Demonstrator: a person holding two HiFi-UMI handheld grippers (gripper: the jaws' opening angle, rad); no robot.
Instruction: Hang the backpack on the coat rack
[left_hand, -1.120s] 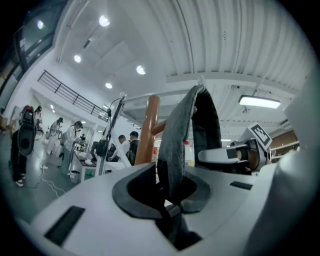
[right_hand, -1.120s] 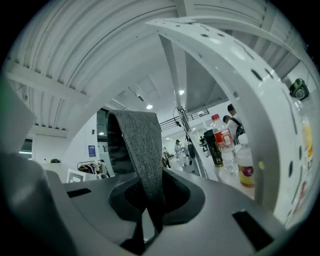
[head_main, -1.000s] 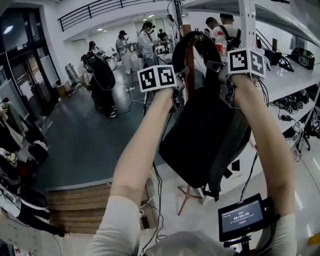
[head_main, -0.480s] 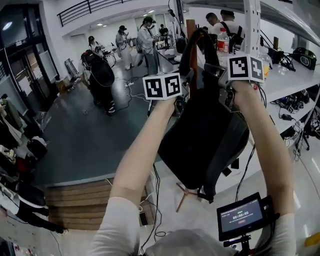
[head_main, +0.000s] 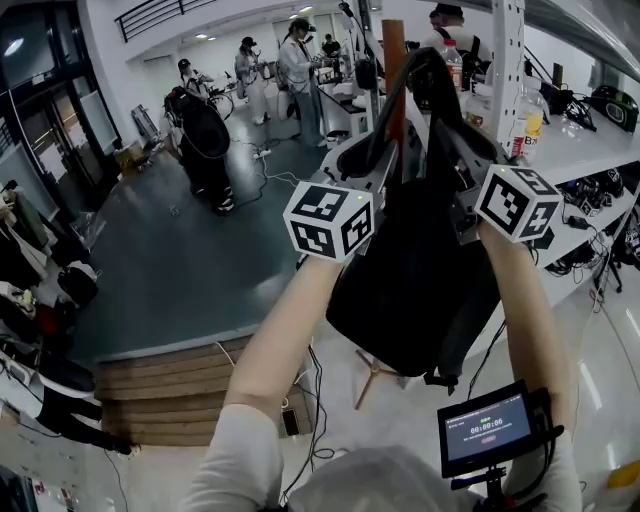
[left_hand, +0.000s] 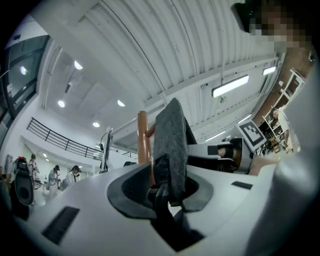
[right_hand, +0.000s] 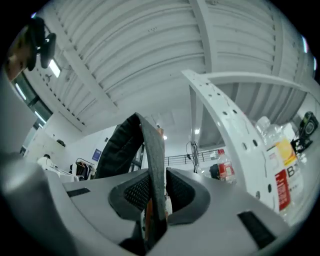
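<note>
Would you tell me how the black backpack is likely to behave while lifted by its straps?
Probably floppy: the backpack body sags beneath its straps. It may swing, hanging freely from the left gripper and right gripper.

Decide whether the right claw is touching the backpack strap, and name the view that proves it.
Touching. The right gripper view shows the right claw with its jaws closed on the backpack strap: the flat grey band runs up between both pads with no gap.

The backpack (head_main: 425, 280) is hanging between the left gripper (left_hand: 167, 192) and the right gripper (right_hand: 152, 200), each clamping one of its straps. The coat rack (head_main: 394, 80) is standing just behind. Shelving (head_main: 585, 160) is rising at right, and a screen (head_main: 486, 428) is sitting below the right forearm.
</note>
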